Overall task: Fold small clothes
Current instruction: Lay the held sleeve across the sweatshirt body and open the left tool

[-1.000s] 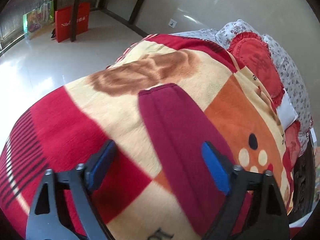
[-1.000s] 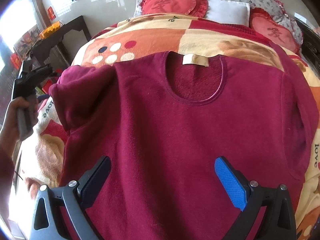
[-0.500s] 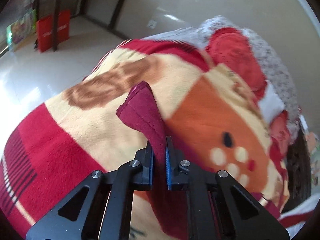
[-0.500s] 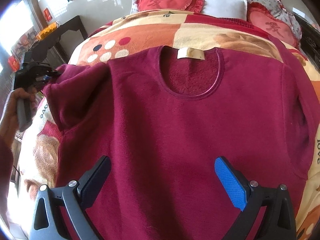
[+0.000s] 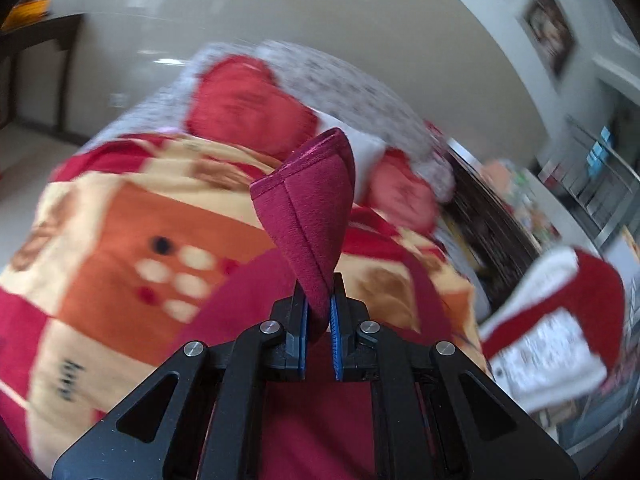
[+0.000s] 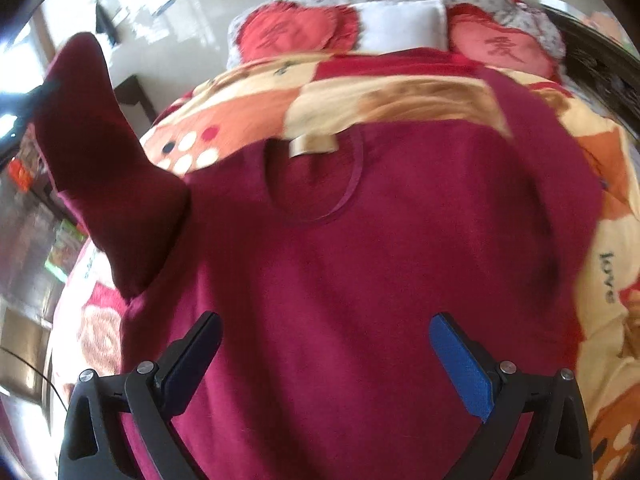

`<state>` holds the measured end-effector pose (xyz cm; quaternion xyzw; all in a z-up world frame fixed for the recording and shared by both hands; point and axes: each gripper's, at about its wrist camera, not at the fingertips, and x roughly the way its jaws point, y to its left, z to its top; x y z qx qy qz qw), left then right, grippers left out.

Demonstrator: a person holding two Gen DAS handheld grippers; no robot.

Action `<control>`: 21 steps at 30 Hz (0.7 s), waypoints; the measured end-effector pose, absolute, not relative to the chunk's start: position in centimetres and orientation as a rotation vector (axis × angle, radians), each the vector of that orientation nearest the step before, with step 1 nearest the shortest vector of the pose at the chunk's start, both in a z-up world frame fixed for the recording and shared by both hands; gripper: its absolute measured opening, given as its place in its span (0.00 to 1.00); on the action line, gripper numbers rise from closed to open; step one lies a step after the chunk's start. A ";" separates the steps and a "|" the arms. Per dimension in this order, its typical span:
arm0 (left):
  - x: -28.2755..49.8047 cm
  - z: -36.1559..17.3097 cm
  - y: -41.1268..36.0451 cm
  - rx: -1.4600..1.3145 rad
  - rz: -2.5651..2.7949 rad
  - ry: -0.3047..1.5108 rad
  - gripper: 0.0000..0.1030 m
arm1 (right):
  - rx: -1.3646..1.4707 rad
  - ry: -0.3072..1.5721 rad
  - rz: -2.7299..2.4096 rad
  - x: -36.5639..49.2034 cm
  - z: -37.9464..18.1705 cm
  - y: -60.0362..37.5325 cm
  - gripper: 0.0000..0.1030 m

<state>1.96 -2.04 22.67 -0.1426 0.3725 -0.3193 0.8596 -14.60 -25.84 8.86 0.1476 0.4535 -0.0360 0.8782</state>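
A: The room has a pale glossy floor [image 6: 188,20] and framed pictures [image 5: 550,34] on the wall, and nearly all of it is taken up by a bed spread with a patterned blanket [image 5: 116,232] in orange, cream and red.

B: Any boxes or baskets with something in them?

A: None that I can make out. The blur at the room's edges hides whatever stands there. The blanket carries everything: a maroon sweatshirt [image 6: 340,280] lies flat on it, collar toward the headboard end, with a beige label [image 6: 314,145] at the neck.

B: And the tools?

A: The left gripper [image 5: 318,320] is clamped tight on the cuff of the sweatshirt's sleeve [image 5: 316,208], which stands up from the blanket and fans out above the blue pads. The right gripper [image 6: 324,364] hangs over the lower body of the sweatshirt with its jaws spread wide and only flat cloth below the gap; its pads press on nothing.

B: What does one camera catch that the other misses?

A: The right wrist view shows the whole collar, the other sleeve [image 6: 532,128] lying on the blanket, and the raised sleeve as a dark shape lifted off the blanket's left side. It also shows two red heart cushions [image 6: 296,32] and a white pillow [image 6: 400,26] beyond the blanket. Only the left wrist view shows the pinch on the cuff up close, plus a red and white cloth [image 5: 556,332] at the blanket's right edge, too blurred to name.
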 end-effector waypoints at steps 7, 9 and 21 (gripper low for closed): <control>-2.3 15.4 -12.8 -0.184 -0.788 0.935 0.08 | 0.429 0.914 -0.189 -16.9 9.6 -31.6 1.00; -3.1 12.7 -15.2 -0.156 -0.810 0.971 0.08 | 0.448 0.909 -0.223 -17.5 9.7 -33.0 1.00; -5.7 10.9 -14.3 -0.093 -0.899 1.028 0.62 | 0.473 0.891 -0.258 -18.1 10.0 -35.6 1.00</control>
